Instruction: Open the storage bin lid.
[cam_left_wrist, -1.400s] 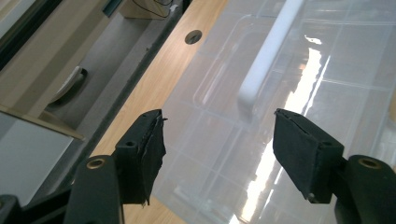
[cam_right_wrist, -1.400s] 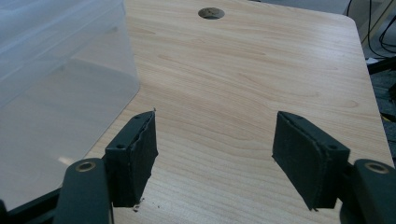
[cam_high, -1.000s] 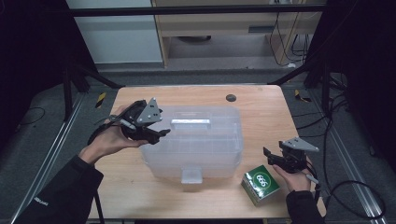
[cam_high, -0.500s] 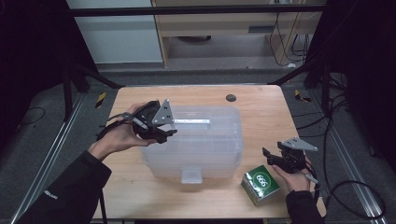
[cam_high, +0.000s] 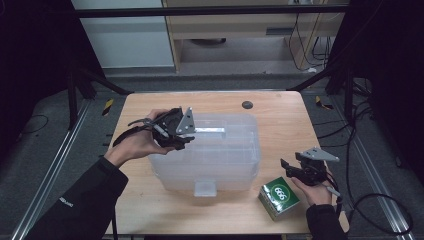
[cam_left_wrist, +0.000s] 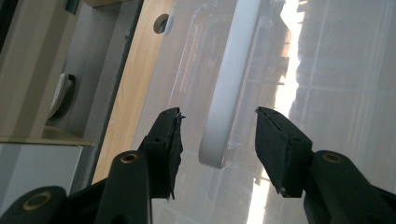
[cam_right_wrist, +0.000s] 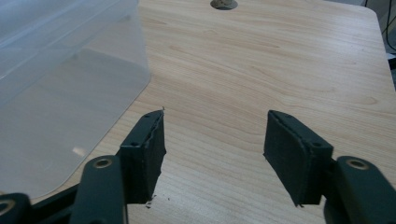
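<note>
Step in hand: approach to lid handle. Clear plastic storage box (cam_high: 212, 150) centred on light wooden tabletop (cam_high: 280, 117). Left gripper (cam_left_wrist: 218, 133) over box lid at 10 o'clock, fingers (cam_left_wrist: 169, 135) released, straddling end of white bar handle (cam_left_wrist: 229, 79) without contact. Right gripper (cam_right_wrist: 212, 140) idle at 4 o'clock, fingers spread, just beside green square carton (cam_high: 279, 196). Next, by judgement: advance along handle, then clench squarely.

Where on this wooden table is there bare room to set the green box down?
Bare wood lies between the clear plastic bin and the table's right edge, behind the right gripper. A narrower strip runs behind the bin, by the round hole. The front right is crowded by the green box.
</note>
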